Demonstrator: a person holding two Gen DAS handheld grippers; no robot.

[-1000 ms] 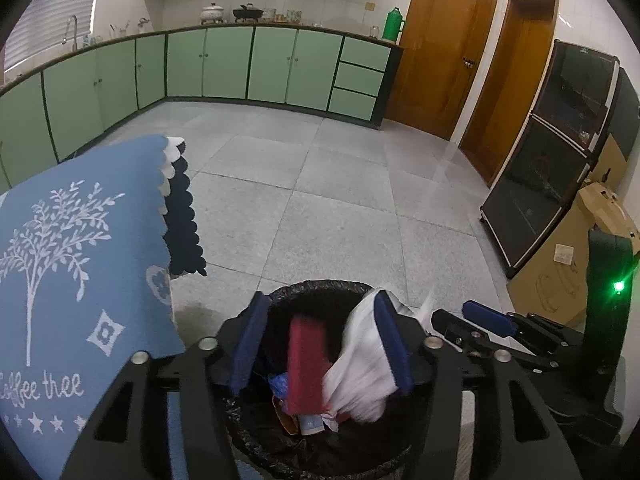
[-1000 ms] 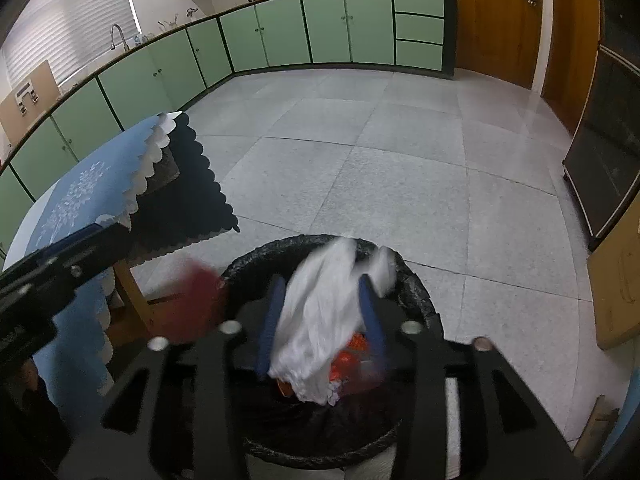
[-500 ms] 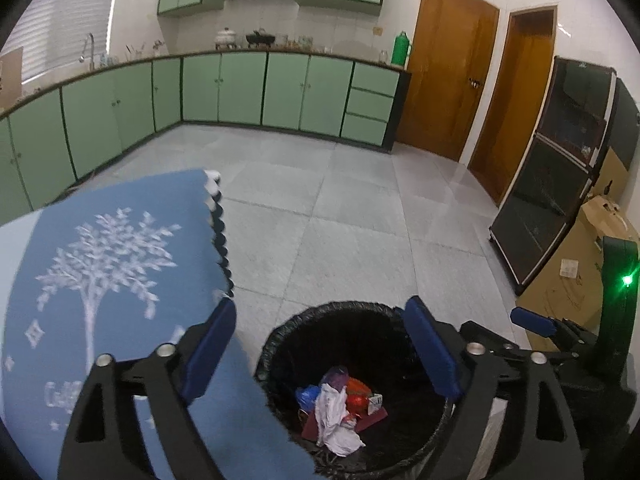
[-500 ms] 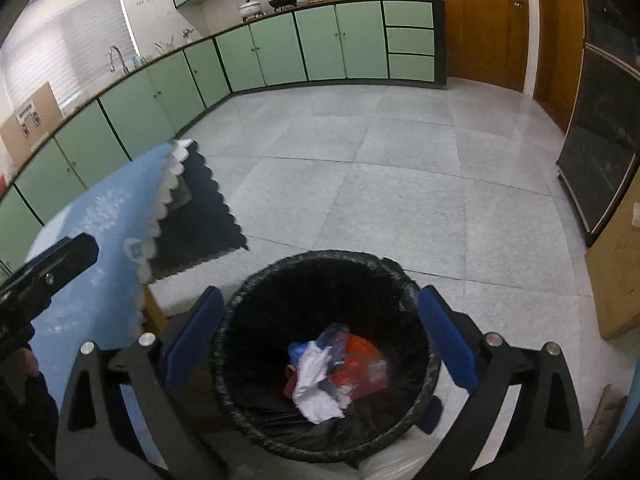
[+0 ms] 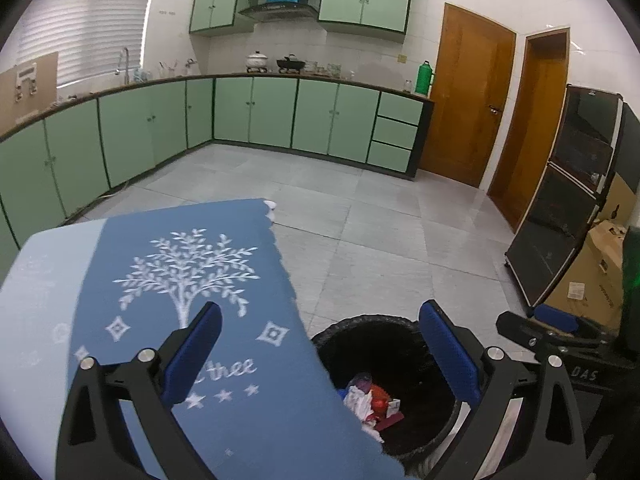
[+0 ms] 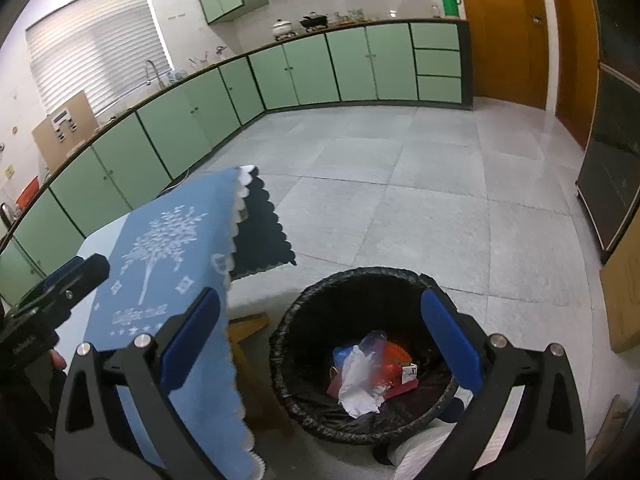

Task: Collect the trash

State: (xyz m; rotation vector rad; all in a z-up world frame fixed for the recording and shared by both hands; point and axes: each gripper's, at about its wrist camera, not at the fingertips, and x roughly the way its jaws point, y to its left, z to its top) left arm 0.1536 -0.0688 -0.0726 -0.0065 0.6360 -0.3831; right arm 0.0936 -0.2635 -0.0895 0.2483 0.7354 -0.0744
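A black-lined trash bin stands on the floor beside the table. Inside lie a crumpled white tissue, a red wrapper and other scraps. My right gripper hangs above the bin, open, with nothing between its blue pads. My left gripper is over the table's corner and the bin's rim; its jaws are opening and hold nothing. In the left wrist view the trash shows low in the bin, partly hidden by the blue tablecloth.
The blue tablecloth with a white tree print hangs off the table left of the bin. Green cabinets line the far walls. Wooden doors, a black glass cabinet and cardboard boxes stand at the right.
Both grippers opened; the white tissue and the red wrapper fell into the bin. Both grippers then rose and drew back from it, the left toward the table.
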